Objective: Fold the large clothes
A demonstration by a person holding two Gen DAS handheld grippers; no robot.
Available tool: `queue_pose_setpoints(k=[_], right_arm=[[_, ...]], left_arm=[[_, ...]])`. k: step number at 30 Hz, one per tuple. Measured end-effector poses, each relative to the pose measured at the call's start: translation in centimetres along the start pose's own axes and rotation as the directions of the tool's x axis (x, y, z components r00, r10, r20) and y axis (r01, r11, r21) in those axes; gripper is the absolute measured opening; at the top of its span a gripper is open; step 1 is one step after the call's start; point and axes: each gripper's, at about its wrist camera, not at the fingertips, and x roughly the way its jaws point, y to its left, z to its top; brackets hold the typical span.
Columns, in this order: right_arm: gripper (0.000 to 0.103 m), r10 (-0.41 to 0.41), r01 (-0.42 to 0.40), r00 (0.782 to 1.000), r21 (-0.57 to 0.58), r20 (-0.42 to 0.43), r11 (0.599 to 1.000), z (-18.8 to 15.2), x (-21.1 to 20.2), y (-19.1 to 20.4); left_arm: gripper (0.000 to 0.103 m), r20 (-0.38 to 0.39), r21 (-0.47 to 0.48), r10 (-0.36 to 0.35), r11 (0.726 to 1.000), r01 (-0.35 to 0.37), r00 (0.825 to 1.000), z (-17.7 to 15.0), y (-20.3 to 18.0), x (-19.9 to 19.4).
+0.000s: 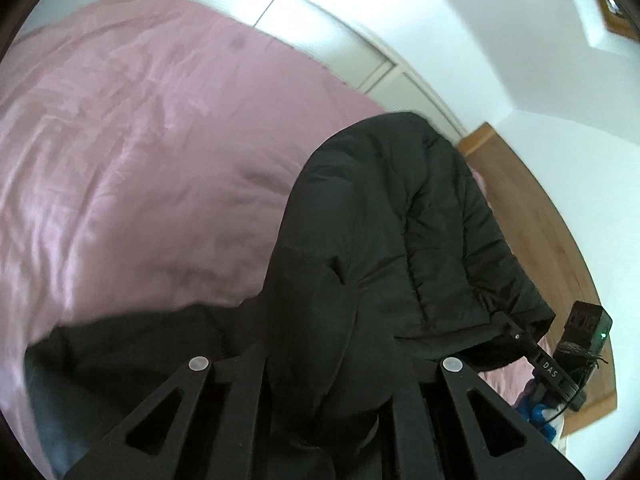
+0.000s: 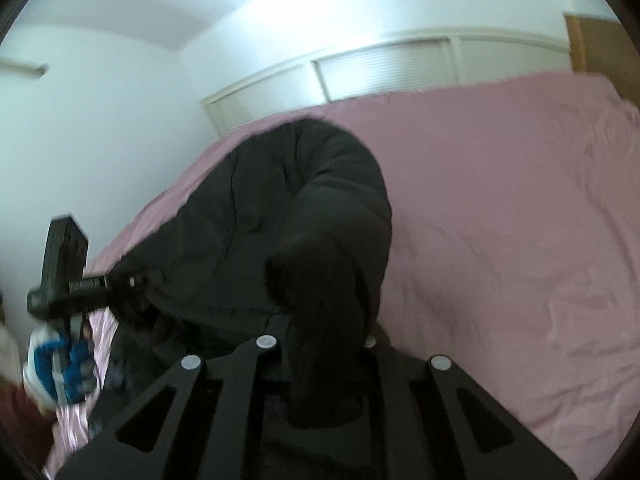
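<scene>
The black puffer jacket (image 1: 380,240) hangs bunched over the pink bed (image 1: 140,140), each gripper's jaws clamped on its edge; padded, floppy, probably slippery, so hems and seams seem the safest holds.

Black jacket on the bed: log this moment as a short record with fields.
garment: black padded jacket, bunched, partly raised off the cover
surface: pink bed cover
left gripper: shut on jacket fabric
right gripper: shut on jacket fabric
hand: blue glove holds the left gripper's handle
background: white closet doors, wooden headboard
fold: not yet flat
</scene>
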Motion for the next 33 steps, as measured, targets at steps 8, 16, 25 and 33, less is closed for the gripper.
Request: queue_pose_setpoints(k=[8, 16, 25, 33], right_arm=[[0.009, 0.091, -0.090, 0.996, -0.066, 0.013, 0.994, -9.4, -10.2, 3.3], [0.020, 0.038, -0.034, 0.998, 0.079, -0.055, 0.996, -18.1, -8.8, 0.7], [0.067, 0.039, -0.033, 0.999, 0.155, -0.034, 0.987, -18.3, -11.7, 0.0], [0.080, 0.136, -0.149, 0.987, 0.177, 0.085, 0.973, -16.8, -17.5, 3.1]], left_arm=[[0.013, 0.004, 0.133, -0.141, 0.981, 0.139, 0.990, -10.6, -2.3, -8.5], [0.015, -0.051, 0.304, 0.027, 0.953, -0.010, 0.998, -17.2, -3.8, -6.6], [0.019, -0.008, 0.310, 0.067, 0.949, -0.061, 0.998, -17.0, -3.9, -6.0], [0.022, 0.012, 0.267, 0.054, 0.962, -0.055, 0.998, -17.8, -3.9, -5.6]])
